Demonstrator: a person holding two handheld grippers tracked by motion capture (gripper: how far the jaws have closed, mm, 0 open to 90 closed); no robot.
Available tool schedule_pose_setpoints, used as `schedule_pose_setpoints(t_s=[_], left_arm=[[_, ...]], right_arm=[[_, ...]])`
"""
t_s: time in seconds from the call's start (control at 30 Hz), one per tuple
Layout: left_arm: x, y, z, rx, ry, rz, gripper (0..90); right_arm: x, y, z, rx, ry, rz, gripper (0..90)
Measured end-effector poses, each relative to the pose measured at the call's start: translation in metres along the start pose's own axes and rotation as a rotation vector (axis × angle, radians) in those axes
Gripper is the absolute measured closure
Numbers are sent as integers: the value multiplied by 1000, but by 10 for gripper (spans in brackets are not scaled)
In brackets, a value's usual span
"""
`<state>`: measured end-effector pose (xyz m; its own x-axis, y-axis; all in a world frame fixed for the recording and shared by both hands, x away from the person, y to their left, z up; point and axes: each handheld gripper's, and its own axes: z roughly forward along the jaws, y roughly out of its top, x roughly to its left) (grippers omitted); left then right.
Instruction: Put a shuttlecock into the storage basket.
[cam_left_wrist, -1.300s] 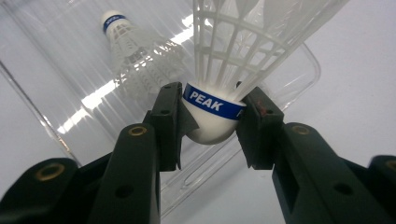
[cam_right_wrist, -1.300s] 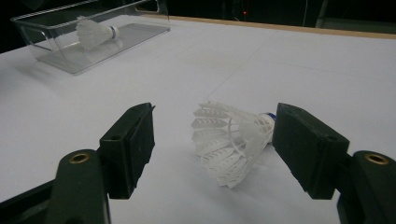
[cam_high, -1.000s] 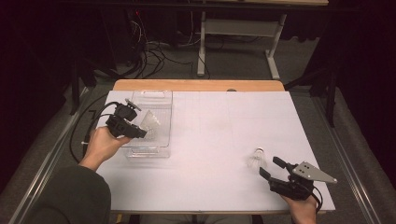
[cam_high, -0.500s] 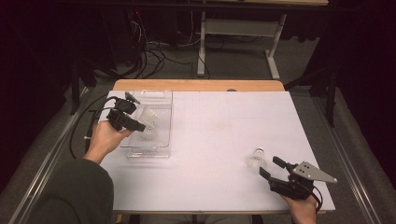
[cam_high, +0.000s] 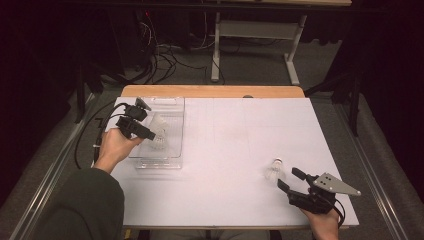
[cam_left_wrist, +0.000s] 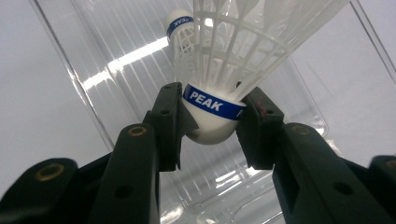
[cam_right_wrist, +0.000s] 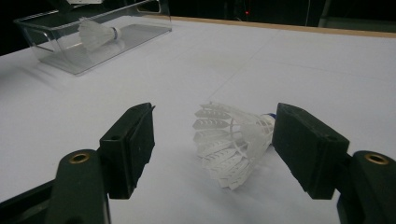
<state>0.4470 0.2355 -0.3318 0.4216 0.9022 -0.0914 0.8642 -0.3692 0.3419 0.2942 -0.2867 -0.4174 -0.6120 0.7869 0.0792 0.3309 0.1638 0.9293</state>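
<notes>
Right gripper (cam_high: 292, 180) sits near the surface's (cam_high: 240, 150) front-right corner, jaws wide apart, nothing held; it hasn't shifted over the last second. One shuttlecock on the surface (cam_right_wrist: 236, 142) lies on its side between and just ahead of those jaws, skirt toward the camera, cork end beside the right-hand jaw, pads not touching it as far as I can tell. Farther off on the left side, the left gripper (cam_left_wrist: 212, 126) is clamped on the cork of a second shuttlecock (cam_left_wrist: 224, 70), blue PEAK band right at the pads, skirt pointing away. What changed: a second ago that hand was lower over the near half of the clear bin (cam_high: 172, 162); now it has slid toward the bin's far end and hangs over its interior with the shuttlecock still gripped. Another shuttlecock in the bin (cam_left_wrist: 180, 28) already lies on the floor there. My read: left side is set to release; the right one's pick comes next.
</notes>
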Motion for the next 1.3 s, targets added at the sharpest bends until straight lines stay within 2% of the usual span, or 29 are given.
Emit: schedule_pose_setpoints(t_s=[0.17,0.47,0.57,1.0,1.3], left_arm=[[3,0,1,5,21,-18,630],[6,3,5,13,28,-40,630],[5,4,6,16,44,-42,628],[10,5,10,21,45,-72,628],[11,7,13,31,42,-75,626]], right_arm=[[0,0,0,2,2,3,303],[0,0,1,4,6,-1,302],[0,0,1,4,9,-1,301],[1,0,1,4,9,-8,301],[1,0,1,2,9,-6,301]])
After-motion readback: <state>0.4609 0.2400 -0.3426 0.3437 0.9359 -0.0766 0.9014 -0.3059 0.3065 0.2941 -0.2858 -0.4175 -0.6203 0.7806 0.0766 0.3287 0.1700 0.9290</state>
